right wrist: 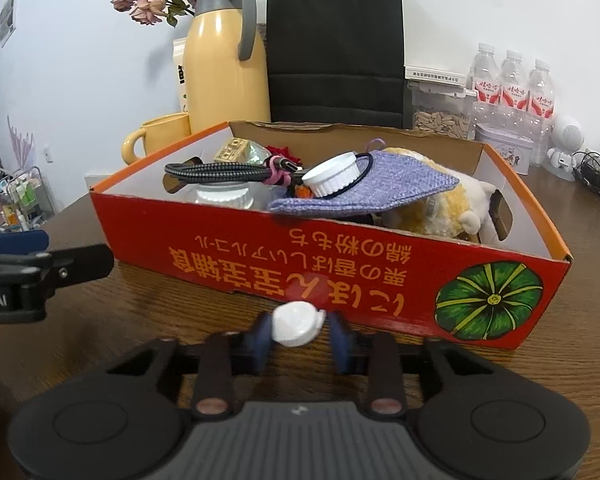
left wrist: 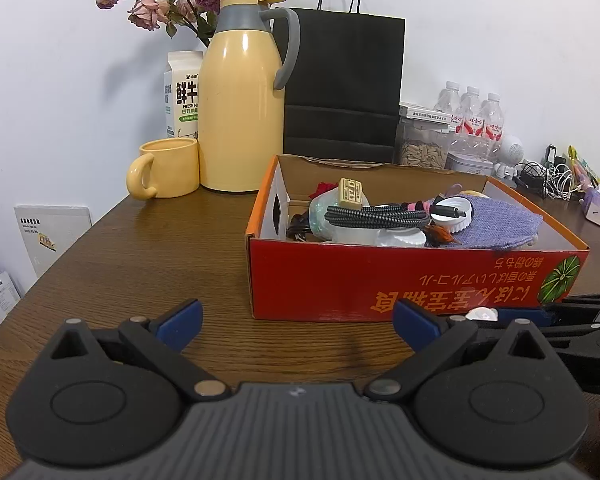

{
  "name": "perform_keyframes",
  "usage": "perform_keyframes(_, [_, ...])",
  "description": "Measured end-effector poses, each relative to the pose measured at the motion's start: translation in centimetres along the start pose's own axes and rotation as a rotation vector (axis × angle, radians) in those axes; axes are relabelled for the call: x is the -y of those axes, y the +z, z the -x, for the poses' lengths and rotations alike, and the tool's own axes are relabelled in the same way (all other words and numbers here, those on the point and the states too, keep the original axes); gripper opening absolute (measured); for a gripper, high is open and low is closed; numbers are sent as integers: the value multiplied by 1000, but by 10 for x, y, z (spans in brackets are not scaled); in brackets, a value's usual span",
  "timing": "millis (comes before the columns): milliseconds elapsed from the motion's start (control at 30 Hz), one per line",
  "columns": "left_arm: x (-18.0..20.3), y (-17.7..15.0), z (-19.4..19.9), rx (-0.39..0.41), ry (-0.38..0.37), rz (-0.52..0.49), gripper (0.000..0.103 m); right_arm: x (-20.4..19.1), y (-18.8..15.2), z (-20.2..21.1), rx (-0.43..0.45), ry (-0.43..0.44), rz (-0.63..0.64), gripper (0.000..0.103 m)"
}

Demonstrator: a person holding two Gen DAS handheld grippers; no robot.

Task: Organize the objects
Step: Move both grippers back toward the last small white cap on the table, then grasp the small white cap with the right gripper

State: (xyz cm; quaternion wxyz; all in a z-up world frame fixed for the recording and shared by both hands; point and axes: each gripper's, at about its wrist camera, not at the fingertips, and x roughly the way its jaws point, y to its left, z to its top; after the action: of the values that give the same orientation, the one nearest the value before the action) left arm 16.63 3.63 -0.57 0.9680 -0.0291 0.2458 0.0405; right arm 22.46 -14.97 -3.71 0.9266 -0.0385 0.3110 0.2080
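Wooden table (right wrist: 100, 320), white cap (right wrist: 297, 323) between right tool (right wrist: 300, 338) pads

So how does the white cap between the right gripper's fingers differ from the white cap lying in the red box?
The small cap looks smooth and lies on the table outside the box; the box cap has a ribbed side, looks larger, and rests tilted on the purple cloth. The right gripper pinches only the small one. Both are white and round.
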Motion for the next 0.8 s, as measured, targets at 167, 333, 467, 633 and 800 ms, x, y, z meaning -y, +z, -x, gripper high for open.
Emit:
perform_keyframes(167, [0, -1, -1, -6, 3, 2, 103, 0, 0, 2, 9, 9, -1, 25])
perform_keyframes(333, [-1, -1, -2, -12, 6, 6, 103, -1, -2, 9, 48, 6, 9, 25])
perform_keyframes(467, [-1, -1, -3, -13, 7, 11, 103, -3, -4, 17, 88, 6, 22, 25])
perform_keyframes(633, [-3, 0, -1, 0, 9, 20, 103, -9, -7, 33, 141, 15, 46, 25])
perform_keyframes(800, [-1, 8, 6, 24, 4, 26, 103, -6, -4, 53, 216, 35, 36, 25])
